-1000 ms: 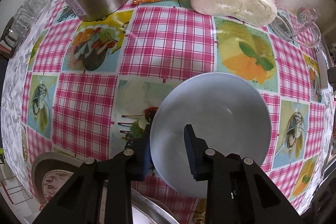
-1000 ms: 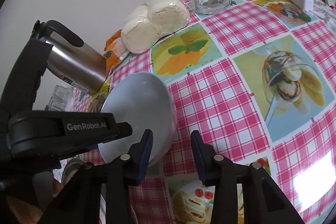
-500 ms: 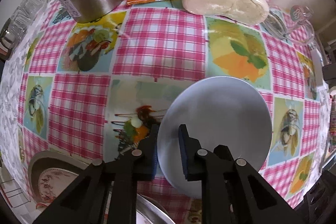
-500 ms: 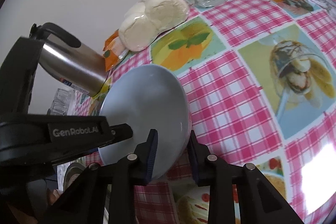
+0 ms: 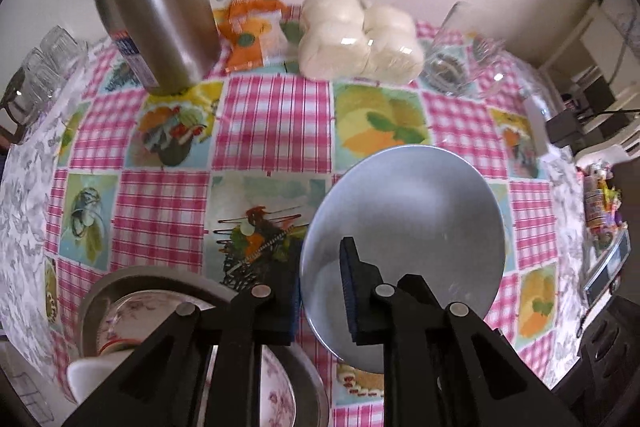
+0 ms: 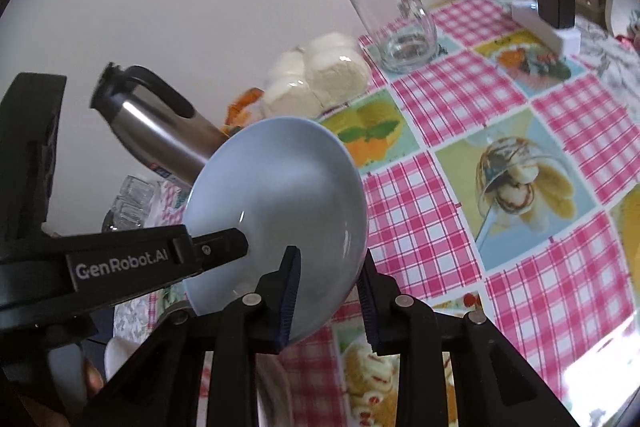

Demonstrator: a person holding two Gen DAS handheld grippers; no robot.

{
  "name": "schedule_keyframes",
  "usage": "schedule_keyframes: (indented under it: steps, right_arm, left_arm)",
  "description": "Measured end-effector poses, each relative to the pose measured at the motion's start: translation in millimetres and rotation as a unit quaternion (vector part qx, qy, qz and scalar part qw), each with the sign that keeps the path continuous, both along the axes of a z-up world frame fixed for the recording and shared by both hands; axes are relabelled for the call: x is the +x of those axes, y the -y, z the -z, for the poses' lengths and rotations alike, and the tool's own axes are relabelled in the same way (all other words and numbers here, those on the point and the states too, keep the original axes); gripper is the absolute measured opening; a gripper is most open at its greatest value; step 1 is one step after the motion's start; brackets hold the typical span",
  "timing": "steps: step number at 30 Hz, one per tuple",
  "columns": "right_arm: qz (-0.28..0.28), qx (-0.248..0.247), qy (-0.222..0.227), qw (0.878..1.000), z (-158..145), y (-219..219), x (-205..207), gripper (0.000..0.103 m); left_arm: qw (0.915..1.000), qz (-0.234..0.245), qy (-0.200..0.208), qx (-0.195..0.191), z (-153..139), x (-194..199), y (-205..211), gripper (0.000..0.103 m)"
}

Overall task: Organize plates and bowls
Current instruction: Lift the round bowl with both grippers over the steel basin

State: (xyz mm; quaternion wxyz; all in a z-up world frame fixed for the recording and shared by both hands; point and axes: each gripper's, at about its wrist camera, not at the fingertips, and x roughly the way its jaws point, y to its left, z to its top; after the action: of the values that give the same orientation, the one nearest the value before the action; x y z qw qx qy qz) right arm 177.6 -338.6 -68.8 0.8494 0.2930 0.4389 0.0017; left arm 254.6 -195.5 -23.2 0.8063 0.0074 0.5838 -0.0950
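- Left wrist view: left tongs (image 5: pixel 320 291) closed on the near rim of the pale blue bowl (image 5: pixel 404 227); one pad inside the bowl, the other behind its outer wall at 9 o'clock of the rim.
- Bowl sits tilted and raised off the bench (image 5: pixel 272 123), its inside facing the camera; whether any part touches the cloth cannot be told.
- Right wrist view: right tongs (image 6: pixel 328 299) straddle the same bowl's (image 6: pixel 280 203) lower edge at 5 o'clock, one pad inside, one outside the wall. Gap between outer pad and wall looks slight; firm grip cannot be told.
- Left tongs' arm (image 6: pixel 120 267) enters that view from 9 o'clock and meets the bowl rim.
- Metal tray (image 5: pixel 132 291) with a floral plate (image 5: pixel 280 391) lies at 7 o'clock below the left tongs, partly hidden.
- Steel thermos jug (image 5: pixel 156 11) stands at 11 o'clock on the bench, near the wall.
- Orange snack packet (image 5: pixel 248 31) just beside the jug at 12 o'clock; wrapped white buns (image 5: pixel 360 43) next to it.
- Glass mug (image 6: pixel 396 23) at 1 o'clock, beyond the buns.
- White power strip (image 6: pixel 548 31) with a black adapter at 2 o'clock by the bench edge.
- Small glasses (image 5: pixel 44 67) clustered at 10 o'clock.
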Motion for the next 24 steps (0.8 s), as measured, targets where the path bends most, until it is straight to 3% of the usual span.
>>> schedule_keyframes:
  steps: [13, 24]
  right_arm:
    - [-0.024, -0.036, 0.046, 0.998, -71.1, -37.9, -40.3, 0.030]
    - [-0.060, -0.054, 0.074, 0.994, -93.2, -78.8, -70.1, 0.030]
  left_arm:
    - [0.9938, -0.009, 0.078, -0.079, -67.9, -54.5, -52.5, 0.019]
    - [0.9814, -0.039, 0.131, -0.135, -84.9, -97.3, -99.1, 0.019]
